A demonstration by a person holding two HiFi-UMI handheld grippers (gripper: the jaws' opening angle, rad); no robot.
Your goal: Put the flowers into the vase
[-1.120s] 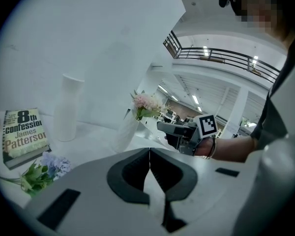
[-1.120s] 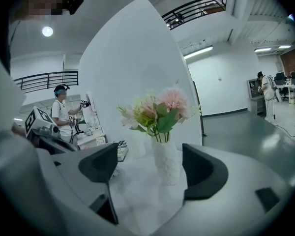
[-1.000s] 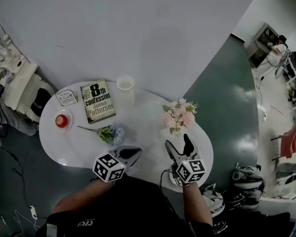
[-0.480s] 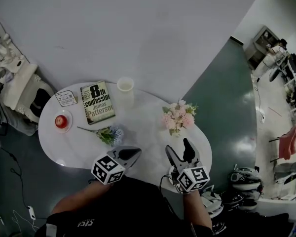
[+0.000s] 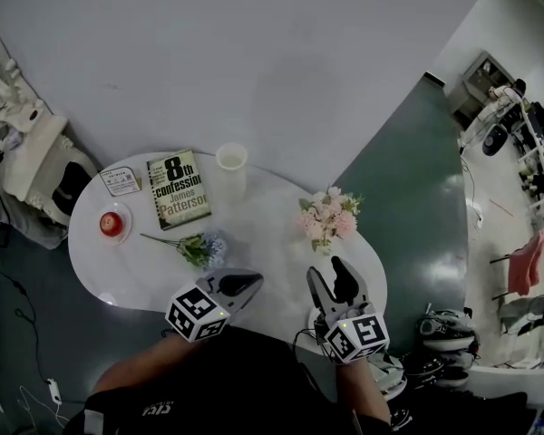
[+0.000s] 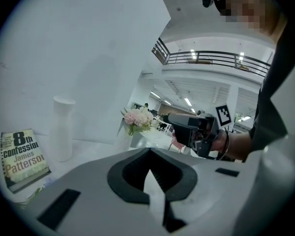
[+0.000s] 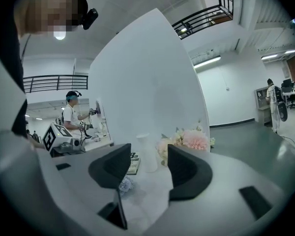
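Observation:
A bunch of pink flowers (image 5: 328, 216) stands upright in a small vase at the table's right side; it also shows in the left gripper view (image 6: 137, 117) and the right gripper view (image 7: 187, 140). Blue flowers (image 5: 199, 246) lie flat on the table, left of centre. A tall white vase (image 5: 230, 159) stands empty at the far edge. My right gripper (image 5: 327, 273) hovers just short of the pink flowers; its jaws have just been closing and nothing is between them. My left gripper (image 5: 249, 283) is shut and empty, just short of the blue flowers.
On the white oval table (image 5: 263, 243) lie a book (image 5: 179, 188), a small card (image 5: 121, 180) and a red apple on a saucer (image 5: 111, 224). A grey partition wall rises behind the table. Chairs and bags stand on the floor at the right.
My right gripper has drawn back from the pink flowers toward me and risen, and its jaws stand narrower. The left gripper has risen slightly. The flowers have not moved.

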